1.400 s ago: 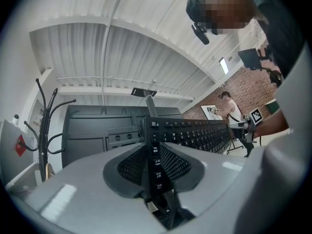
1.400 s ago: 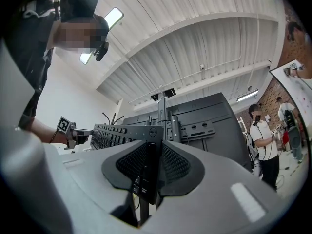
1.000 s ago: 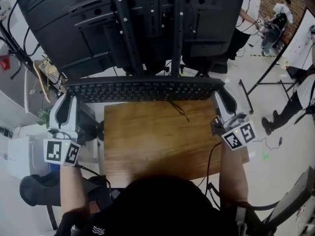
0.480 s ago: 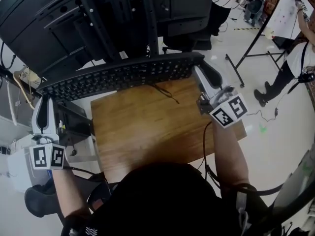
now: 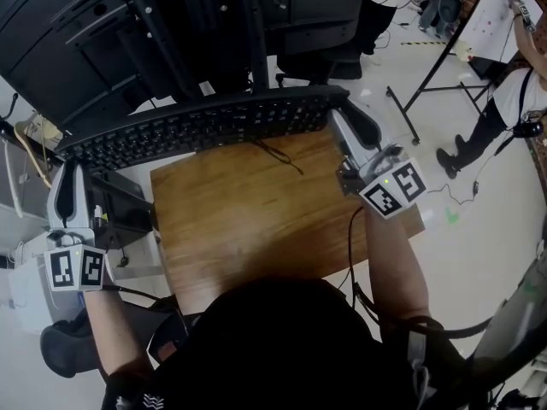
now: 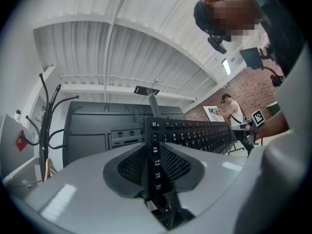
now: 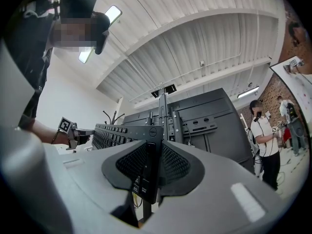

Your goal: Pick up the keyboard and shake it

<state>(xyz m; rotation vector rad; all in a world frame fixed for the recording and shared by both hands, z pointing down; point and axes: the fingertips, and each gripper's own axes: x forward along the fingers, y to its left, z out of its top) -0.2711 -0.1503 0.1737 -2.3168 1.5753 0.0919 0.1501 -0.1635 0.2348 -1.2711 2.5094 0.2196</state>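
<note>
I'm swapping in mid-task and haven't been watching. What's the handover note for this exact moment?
Left gripper: shut on the left end of the keyboard, fingers clamping its edge.
Right gripper: shut on the right end, the same way.
Keyboard: held in the air between both grippers, above the far edge of the wooden table, with its cable trailing below.
Done: the pickup.
Left: the shake; this moment alone doesn't show whether it has begun.

One keyboard point(image 5: 205, 126), two claws, a left claw point(image 5: 70, 171) and a right claw point(image 5: 346, 118), one wooden surface point(image 5: 248, 220), one big black screen point(image 5: 68, 32) on its stand.
</note>
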